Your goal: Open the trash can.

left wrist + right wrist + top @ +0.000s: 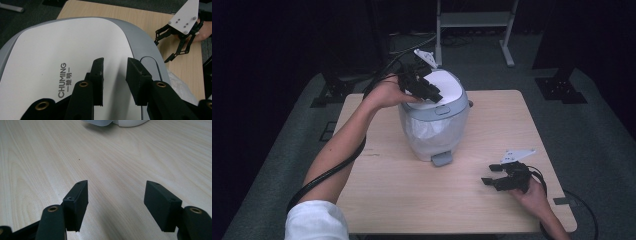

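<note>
High view: my left claw [428, 92] sits over the closed white lid of the pedal bin [434, 120], which stands mid-bench [387, 190]; my right claw [497, 175] rests near the bench's right edge, well apart from the bin.

Left gripper view: left claw [115, 75] jaws a little apart above the lid [50, 50], nothing pinched between them; the print reads CHUMING.

Right gripper view: right claw [116, 202] spread wide over bare wood, empty; bin base [112, 122] at the top edge.
</note>
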Tool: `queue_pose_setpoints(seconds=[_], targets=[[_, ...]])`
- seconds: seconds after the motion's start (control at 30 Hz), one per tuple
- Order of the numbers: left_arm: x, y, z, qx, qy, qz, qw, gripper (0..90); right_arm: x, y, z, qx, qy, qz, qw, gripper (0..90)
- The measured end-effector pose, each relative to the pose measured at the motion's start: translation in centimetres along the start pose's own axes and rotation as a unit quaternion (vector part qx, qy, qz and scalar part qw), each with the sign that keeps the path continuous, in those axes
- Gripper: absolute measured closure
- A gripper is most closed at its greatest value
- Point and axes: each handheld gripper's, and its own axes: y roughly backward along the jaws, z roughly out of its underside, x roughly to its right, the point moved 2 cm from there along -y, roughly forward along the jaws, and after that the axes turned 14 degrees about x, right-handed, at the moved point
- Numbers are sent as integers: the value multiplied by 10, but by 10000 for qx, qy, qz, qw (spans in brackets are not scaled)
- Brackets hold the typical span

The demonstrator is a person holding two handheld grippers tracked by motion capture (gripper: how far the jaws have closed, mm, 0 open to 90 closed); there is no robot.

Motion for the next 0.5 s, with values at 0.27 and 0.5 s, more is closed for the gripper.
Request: queue_pose_setpoints(seconds=[0.27, 0.5], targets=[[0, 2, 6, 22, -24, -238, 9997, 607, 0, 1, 1, 25, -27, -4, 10000, 348], [1, 13, 7, 36, 33, -495, 9988, 467, 1, 4, 0, 54, -65, 66, 9999, 348]])
